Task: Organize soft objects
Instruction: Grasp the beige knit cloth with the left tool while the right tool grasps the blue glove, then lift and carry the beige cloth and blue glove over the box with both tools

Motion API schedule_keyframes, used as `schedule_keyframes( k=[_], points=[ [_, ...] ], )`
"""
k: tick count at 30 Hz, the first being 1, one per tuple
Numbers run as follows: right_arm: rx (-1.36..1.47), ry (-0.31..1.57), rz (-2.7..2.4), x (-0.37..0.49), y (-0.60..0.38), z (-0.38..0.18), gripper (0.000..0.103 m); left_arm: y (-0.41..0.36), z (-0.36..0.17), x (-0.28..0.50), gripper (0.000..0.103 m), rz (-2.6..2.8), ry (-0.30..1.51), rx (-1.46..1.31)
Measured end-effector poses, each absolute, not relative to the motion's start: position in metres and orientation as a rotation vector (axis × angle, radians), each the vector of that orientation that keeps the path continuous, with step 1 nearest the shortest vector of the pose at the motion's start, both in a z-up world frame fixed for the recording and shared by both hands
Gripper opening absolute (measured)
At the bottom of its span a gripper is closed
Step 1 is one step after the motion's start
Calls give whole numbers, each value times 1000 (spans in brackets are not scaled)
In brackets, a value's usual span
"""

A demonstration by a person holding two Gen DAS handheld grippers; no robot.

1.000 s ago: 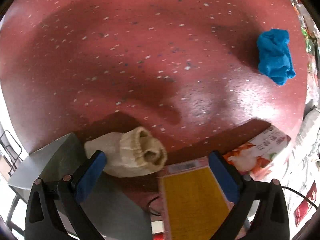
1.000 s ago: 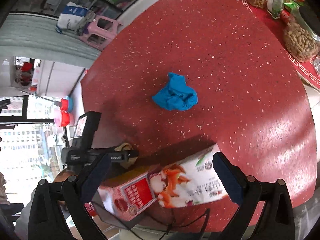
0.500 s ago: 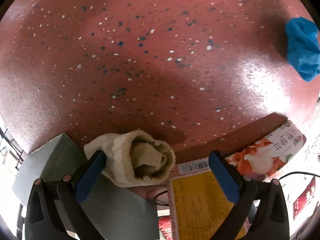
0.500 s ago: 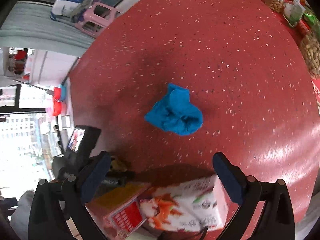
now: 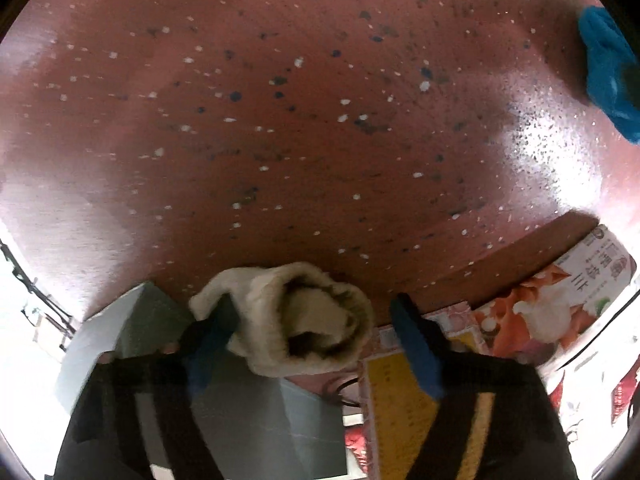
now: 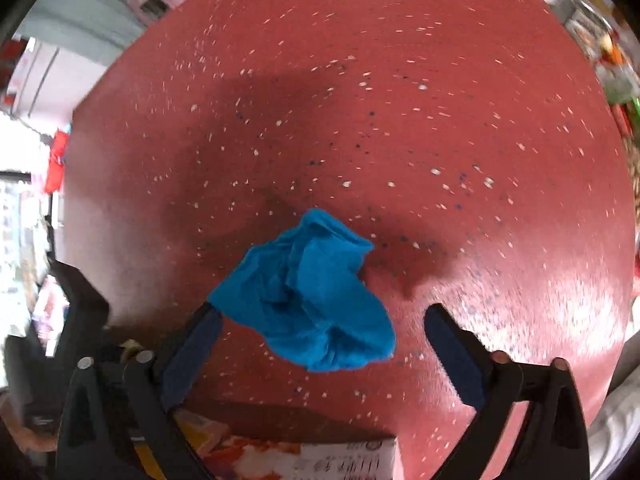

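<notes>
Socks are what this tidying job turns on, and each one sits in front of its own tool. A cream sock point(image 5: 296, 320), rolled with its cuff facing outward, lies at the near edge of the red speckled bench point(image 5: 304, 128), resting partly on a grey box point(image 5: 256, 408). The left tool point(image 5: 316, 344) is spread apart and straddles it: the left finger looks to be against the roll's side, the right finger stands just clear, so nothing is gripped yet. Straddling the roll probably lets the fingers squeeze its whole bulk rather than snag a loose layer.

A crumpled blue sock point(image 6: 308, 300) lies on the bench just ahead of the right tool point(image 6: 320, 336), whose fingers are likewise spread, one at each flank, with bench showing between the right finger and the cloth. In the left view the same sock appears far off to the right.

A printed carton point(image 5: 552, 304) lies to the right of the left tool, just beside the cream sock. It is the likely place to put them, though that is only a guess.
</notes>
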State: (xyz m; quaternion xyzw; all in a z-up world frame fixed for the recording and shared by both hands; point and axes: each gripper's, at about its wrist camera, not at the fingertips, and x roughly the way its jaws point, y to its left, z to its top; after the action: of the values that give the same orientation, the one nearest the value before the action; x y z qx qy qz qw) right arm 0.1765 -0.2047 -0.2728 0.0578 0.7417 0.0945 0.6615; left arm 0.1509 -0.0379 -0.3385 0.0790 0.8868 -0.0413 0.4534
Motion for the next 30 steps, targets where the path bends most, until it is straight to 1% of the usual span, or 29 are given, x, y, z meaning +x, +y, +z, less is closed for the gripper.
schedule_keyframes(
  k=[1, 2, 3, 4, 5, 6, 8, 10, 20, 24, 30],
  points=[
    [104, 1678, 221, 176, -201, -276, 65, -38, -336, 151, 66, -105, 2185, 198],
    [93, 1685, 225, 175, -199, -279, 54, -37, -334, 151, 59, -108, 2182, 192],
    [85, 1695, 226, 174, -197, -281, 52, -37, -332, 151, 51, -114, 2178, 181],
    [68, 1708, 221, 173, -196, -285, 44, -37, -329, 151, 46, -118, 2170, 172],
    [43, 1695, 218, 172, -195, -283, 38, -38, -328, 151, 40, -123, 2164, 165],
    [34, 1692, 228, 172, -193, -282, 35, -38, -325, 148, 35, -127, 2157, 160],
    [50, 1696, 250, 171, -195, -280, 31, -33, -312, 150, 31, -133, 2130, 150],
    [83, 1697, 256, 170, -198, -278, 31, -33, -303, 150, 29, -145, 2096, 124],
    [248, 1640, 241, 162, -247, -240, 31, -35, -236, 172, 29, -148, 1862, 38],
    [272, 1612, 228, 153, -266, -223, 31, -47, -201, 175, 29, -185, 1756, 28],
    [308, 1585, 182, 135, -295, -203, 31, -79, -167, 175, 29, -251, 1682, 25]
  ],
)
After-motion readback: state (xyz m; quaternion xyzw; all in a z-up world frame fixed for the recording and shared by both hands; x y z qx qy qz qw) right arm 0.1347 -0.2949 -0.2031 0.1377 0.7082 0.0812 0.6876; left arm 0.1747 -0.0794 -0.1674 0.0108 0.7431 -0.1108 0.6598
